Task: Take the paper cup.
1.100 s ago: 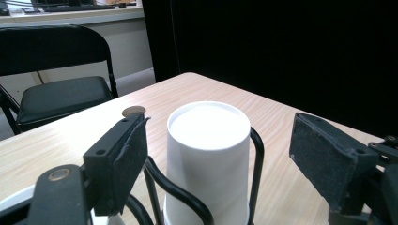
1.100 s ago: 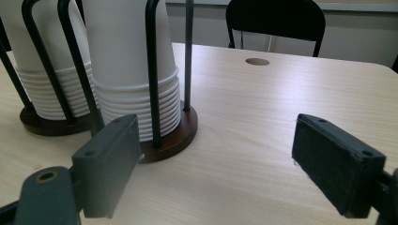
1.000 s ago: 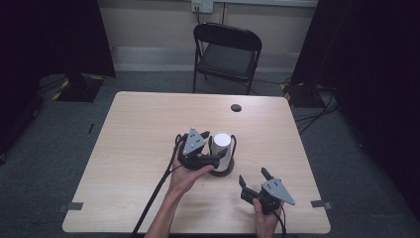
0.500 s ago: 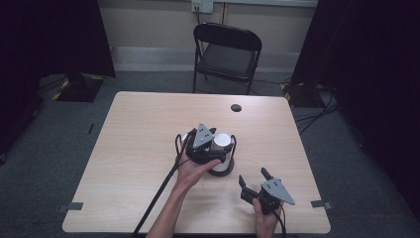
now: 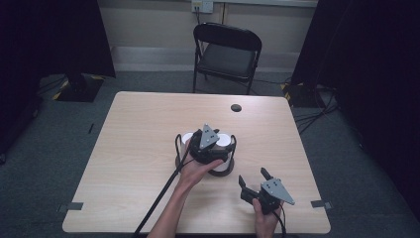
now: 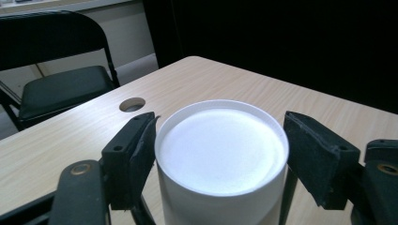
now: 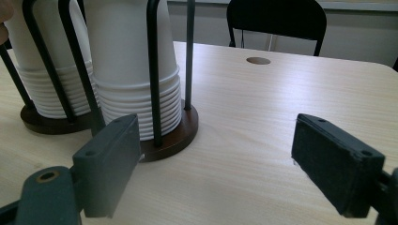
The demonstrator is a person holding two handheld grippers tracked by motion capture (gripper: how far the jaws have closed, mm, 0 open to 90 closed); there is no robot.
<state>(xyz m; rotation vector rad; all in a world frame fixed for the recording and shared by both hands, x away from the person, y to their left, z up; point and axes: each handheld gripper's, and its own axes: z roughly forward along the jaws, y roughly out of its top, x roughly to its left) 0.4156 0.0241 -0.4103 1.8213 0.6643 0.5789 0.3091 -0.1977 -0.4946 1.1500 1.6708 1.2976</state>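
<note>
Cups are the thing to watch: 2 stacks of upside-down white paper cups sit in a black wire cup holder (image 5: 225,166) with round dark wood bases, near the middle of the wooden table (image 5: 138,148). The left gripper (image 6: 218,154) is right at the nearer cup stack (image 6: 220,154), and the top cup stands straight up between its 2 jaws. The left jaw looks like it touches the cup's side or is just beside it, while the right jaw is a little apart, so the claw is open around the cup and is not squeezing it. The stack's long line runs up and down, so I think the cup would have to lift straight up to come off. The right gripper (image 5: 256,179) is well apart, near the table's front edge, with its jaws wide open and holding nothing. From its own view the cup holder lies ahead and to its left. The left hand (image 5: 198,168) is much nearer to the cups. A black folding chair (image 5: 225,52) stands behind the table.
</note>
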